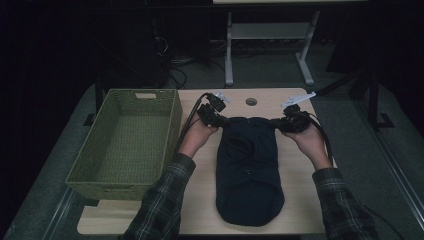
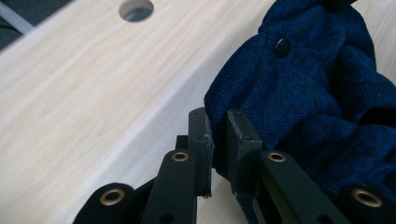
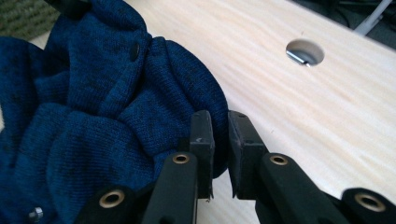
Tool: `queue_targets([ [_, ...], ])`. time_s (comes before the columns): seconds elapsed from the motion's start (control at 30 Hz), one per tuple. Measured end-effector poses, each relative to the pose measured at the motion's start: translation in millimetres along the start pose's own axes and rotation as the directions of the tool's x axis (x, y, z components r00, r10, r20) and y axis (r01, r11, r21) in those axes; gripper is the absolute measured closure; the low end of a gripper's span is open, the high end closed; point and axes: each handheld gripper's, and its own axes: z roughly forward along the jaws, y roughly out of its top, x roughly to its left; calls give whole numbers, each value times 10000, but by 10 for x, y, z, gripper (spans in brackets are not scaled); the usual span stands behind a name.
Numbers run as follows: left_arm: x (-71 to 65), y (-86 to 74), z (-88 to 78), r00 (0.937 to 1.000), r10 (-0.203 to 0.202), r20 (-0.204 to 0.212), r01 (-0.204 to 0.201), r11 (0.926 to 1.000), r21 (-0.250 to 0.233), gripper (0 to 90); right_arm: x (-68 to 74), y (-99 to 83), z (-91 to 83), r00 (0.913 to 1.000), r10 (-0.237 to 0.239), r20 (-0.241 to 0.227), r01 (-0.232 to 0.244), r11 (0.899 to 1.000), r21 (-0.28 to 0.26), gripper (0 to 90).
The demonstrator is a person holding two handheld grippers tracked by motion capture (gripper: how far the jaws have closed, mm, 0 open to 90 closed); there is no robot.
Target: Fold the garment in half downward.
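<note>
A dark blue knitted garment (image 1: 248,170) with small dark buttons lies folded lengthwise along the middle of the wooden table (image 1: 197,210). My left gripper (image 1: 216,120) is shut on its far left corner, and my right gripper (image 1: 283,124) is shut on its far right corner. That far edge is lifted off the table between the two. In the left gripper view the knit (image 2: 308,93) is pinched between the black jaws of the left gripper (image 2: 219,126). The right gripper view shows the same blue cloth (image 3: 93,116) clamped in the right gripper (image 3: 220,128).
A green woven basket (image 1: 127,142) stands empty on the left part of the table. A round cable hole (image 1: 251,101) sits near the table's far edge, between the grippers. Beyond the table are a white desk frame (image 1: 265,45) and cables on the floor.
</note>
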Motion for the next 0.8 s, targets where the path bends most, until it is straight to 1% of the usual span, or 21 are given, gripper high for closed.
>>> queue_targets([
  [0.03,4,18,-26,10000,63,-61,-63,10000,-49,815,2,25,-19,10000,-15,37,15,10000,-78,812],
  [0.07,6,32,-52,9999,33,-107,-35,9999,-118,814,9,44,-42,9999,-16,102,19,9997,-244,812],
  [0.2,29,99,-165,9995,100,-309,-112,9992,-384,815,15,148,-122,9998,-133,158,140,9991,-406,812],
  [0.23,33,116,-195,9993,101,-347,-117,9989,-448,815,16,174,-145,9994,-241,238,254,9982,-547,813],
  [0.27,32,131,-217,9991,87,-404,-107,9987,-503,816,18,207,-165,9994,-217,274,232,9981,-569,813],
  [0.33,38,182,-285,9982,191,-569,-227,9977,-633,816,24,264,-203,9987,-327,379,351,9973,-648,813],
  [0.37,42,205,-318,9974,280,-670,-327,9970,-704,816,30,303,-230,9977,-425,535,465,9961,-749,813],
  [0.43,37,232,-374,9967,301,-756,-364,9959,-826,815,39,363,-273,9970,-484,606,535,9949,-859,813],
  [0.5,23,232,-401,9967,351,-733,-412,9957,-835,815,53,391,-300,9968,-520,612,576,9939,-942,813],
  [0.6,-17,195,-400,9967,396,-707,-458,9950,-886,814,77,362,-309,9972,-509,543,559,9938,-957,812],
  [0.7,-87,132,-394,9961,545,-694,-610,9936,-949,812,128,271,-300,9974,-523,502,573,9931,-1021,809],
  [0.8,-159,68,-396,9963,597,-619,-656,9930,-982,809,172,176,-300,9971,-596,477,645,9922,-1071,803],
])
